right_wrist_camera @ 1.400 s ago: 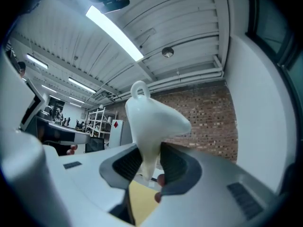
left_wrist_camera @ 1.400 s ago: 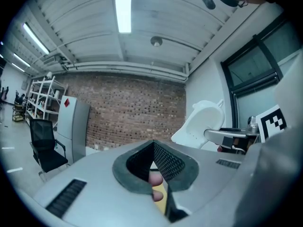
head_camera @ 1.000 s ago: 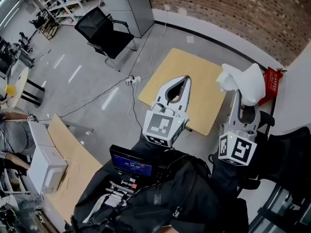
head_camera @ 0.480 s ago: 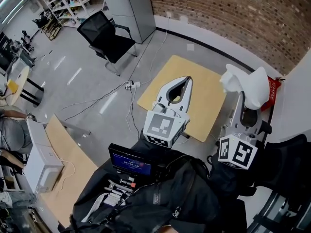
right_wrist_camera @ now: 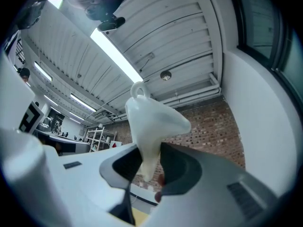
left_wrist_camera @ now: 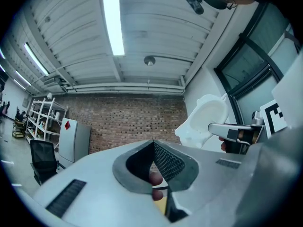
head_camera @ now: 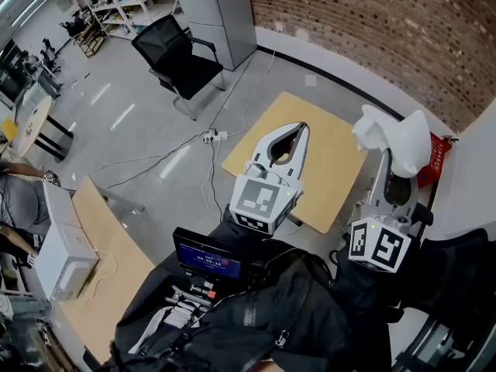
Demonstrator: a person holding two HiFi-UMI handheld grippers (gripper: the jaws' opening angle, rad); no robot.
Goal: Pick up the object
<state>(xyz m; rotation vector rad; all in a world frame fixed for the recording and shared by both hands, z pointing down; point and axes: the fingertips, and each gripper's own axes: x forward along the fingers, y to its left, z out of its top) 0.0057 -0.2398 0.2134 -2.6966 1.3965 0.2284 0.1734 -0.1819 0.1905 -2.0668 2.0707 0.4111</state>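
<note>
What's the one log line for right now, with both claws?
right claw: shut on white funnel, held in the air | left claw: shut, empty | task: object picked up

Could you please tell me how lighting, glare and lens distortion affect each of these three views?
Head view: evenly lit and sharp, though the brick wall bows from the wide lens. Left gripper view: the ceiling light blows out to white, and the corners go black. Right gripper view: same round fisheye frame; the funnel looms large up close.
</note>
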